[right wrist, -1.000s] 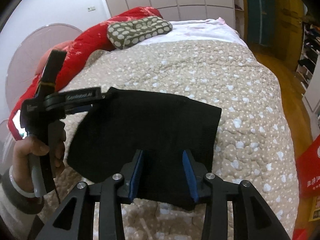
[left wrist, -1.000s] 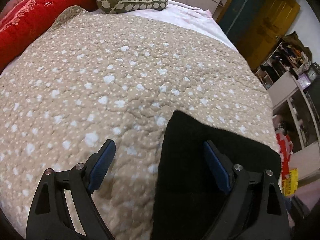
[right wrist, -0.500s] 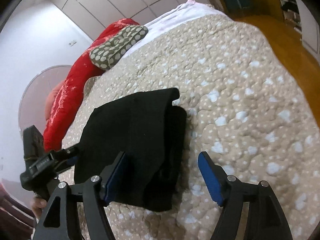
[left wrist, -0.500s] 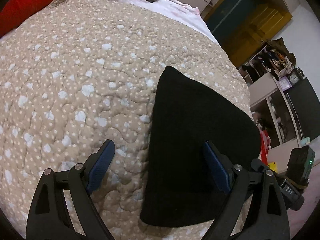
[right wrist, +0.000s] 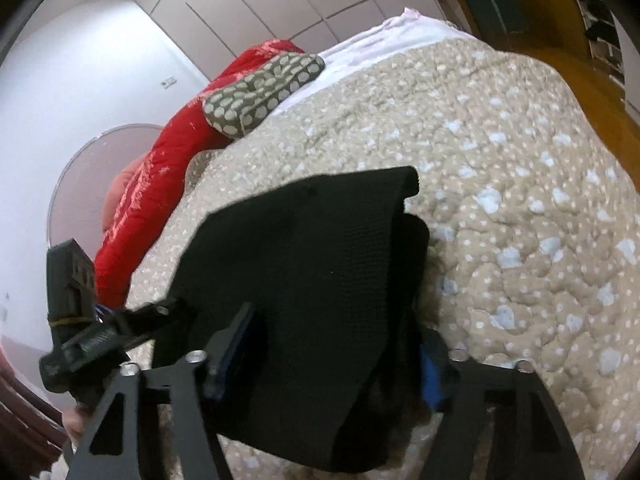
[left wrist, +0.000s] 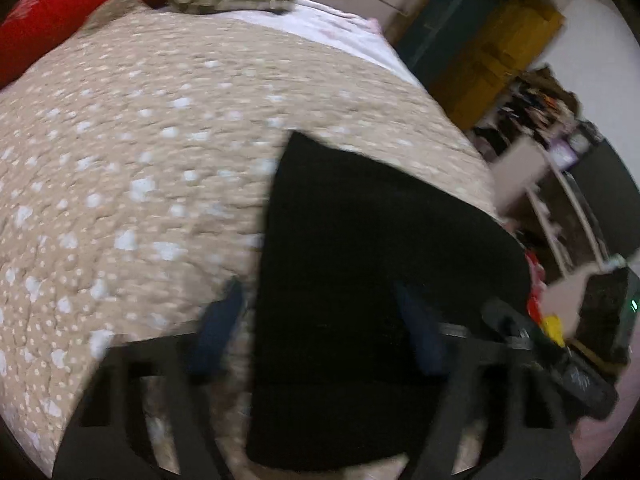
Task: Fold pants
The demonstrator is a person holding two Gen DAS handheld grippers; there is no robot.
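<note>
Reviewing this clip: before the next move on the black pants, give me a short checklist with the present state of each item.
1. Pants folded into a compact stack on the quilt: ok, layers overlap.
2. Edges aligned: not ok, a lower layer sticks out on the right side.
3. Right claw open: ok, fingers straddle the stack's near edge.
4. Left claw open: ok, though that view is blurred.
5. Either claw pinching fabric: cannot tell.
6. Spotted pillow away from the pants: ok.
</note>
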